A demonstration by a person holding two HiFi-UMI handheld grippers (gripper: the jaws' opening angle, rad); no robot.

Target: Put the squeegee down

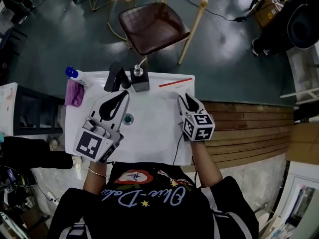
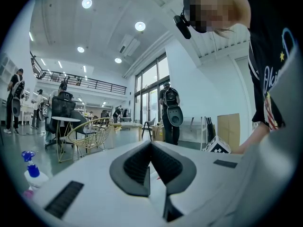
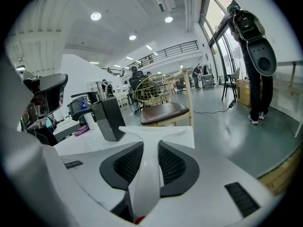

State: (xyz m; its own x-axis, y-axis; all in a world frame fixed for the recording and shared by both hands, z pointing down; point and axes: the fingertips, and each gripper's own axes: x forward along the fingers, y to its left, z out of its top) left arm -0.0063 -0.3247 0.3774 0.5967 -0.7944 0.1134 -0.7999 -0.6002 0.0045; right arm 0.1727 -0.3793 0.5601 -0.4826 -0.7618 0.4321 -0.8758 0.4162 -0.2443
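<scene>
The squeegee [image 1: 175, 83] is white with a thin red blade edge, and it sits at the back right of the white sink top [image 1: 154, 138]. My right gripper [image 1: 186, 98] is shut on its handle. In the right gripper view the white handle [image 3: 146, 174] runs between the two dark pads, and the T-shaped head [image 3: 156, 132] sits just past the right gripper [image 3: 151, 144]. I cannot tell whether the head touches the top. My left gripper [image 1: 119, 98] hovers over the sink's left half. The left gripper [image 2: 151, 144] has its pads [image 2: 137, 167] meeting at the tips, with nothing between them.
A black faucet [image 1: 115, 76] and a black soap dispenser [image 1: 139, 78] stand at the sink's back edge. A blue-capped bottle [image 1: 74, 74] and a purple cloth [image 1: 75, 93] lie at the back left. The drain [image 1: 128, 118] is mid-basin. A brown-seated chair [image 1: 154, 26] stands behind the sink.
</scene>
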